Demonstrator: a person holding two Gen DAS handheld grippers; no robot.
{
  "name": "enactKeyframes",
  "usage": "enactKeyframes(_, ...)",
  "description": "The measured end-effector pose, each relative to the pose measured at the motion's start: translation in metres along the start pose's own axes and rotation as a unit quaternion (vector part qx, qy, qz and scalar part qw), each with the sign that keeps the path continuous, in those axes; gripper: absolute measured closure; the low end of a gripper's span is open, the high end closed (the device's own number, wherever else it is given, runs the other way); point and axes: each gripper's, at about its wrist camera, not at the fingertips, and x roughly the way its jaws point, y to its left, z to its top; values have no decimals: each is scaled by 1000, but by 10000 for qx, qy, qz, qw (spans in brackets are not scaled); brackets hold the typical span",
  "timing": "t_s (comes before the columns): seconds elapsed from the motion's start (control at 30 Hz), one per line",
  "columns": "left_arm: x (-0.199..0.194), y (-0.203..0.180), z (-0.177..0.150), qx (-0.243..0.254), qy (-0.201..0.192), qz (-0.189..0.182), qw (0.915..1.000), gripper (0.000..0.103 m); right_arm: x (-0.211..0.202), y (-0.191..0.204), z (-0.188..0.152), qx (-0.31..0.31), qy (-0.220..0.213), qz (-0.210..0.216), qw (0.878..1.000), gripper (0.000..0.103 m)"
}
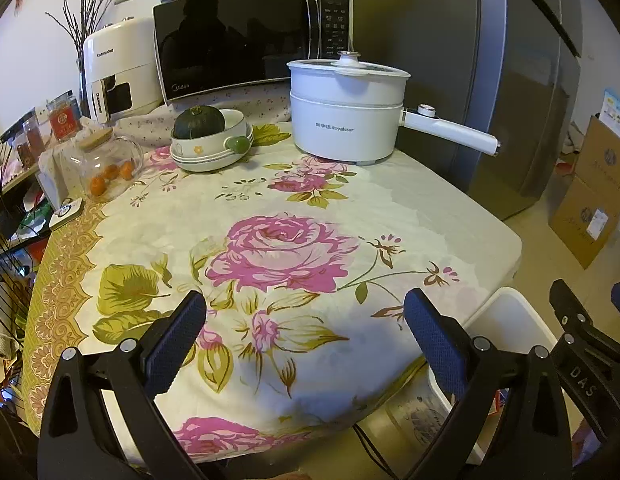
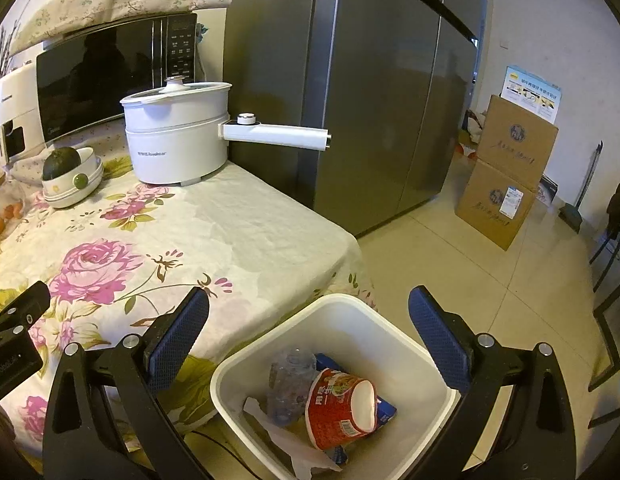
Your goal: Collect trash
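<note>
A white square bin (image 2: 342, 308) stands on the floor by the table's near right corner. Inside it lie a red instant-noodle cup (image 2: 338, 408) on its side, a crushed clear plastic bottle (image 2: 288, 380), a blue pack (image 2: 384, 410) and crumpled white paper (image 2: 298, 446). My right gripper (image 2: 308, 328) hangs open above the bin, with nothing between its fingers. My left gripper (image 1: 304, 328) is open over the flowered tablecloth (image 1: 270, 248) and holds nothing. The bin's rim (image 1: 510, 300) shows at the left wrist view's lower right, beside the right gripper's body (image 1: 582, 344).
At the back of the table stand a white electric pot (image 1: 346, 112) with a long handle, a bowl holding a green squash (image 1: 208, 136), a glass jar (image 1: 106, 164), a microwave (image 1: 246, 44) and a white appliance (image 1: 118, 68). A grey fridge (image 2: 370, 92) and cardboard boxes (image 2: 506, 172) stand to the right.
</note>
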Motion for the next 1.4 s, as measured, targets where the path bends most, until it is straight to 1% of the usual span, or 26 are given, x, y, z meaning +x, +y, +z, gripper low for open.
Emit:
enactKeyframes(1.0,3,-3,0,-72,141,-102,9998,7,0,1,0,-53,-39,-22,10000,7)
enactKeyframes(1.4,6,-2,-1,-113,200,-82,9997,7,1,3,0,-51,-32,-25,10000,7)
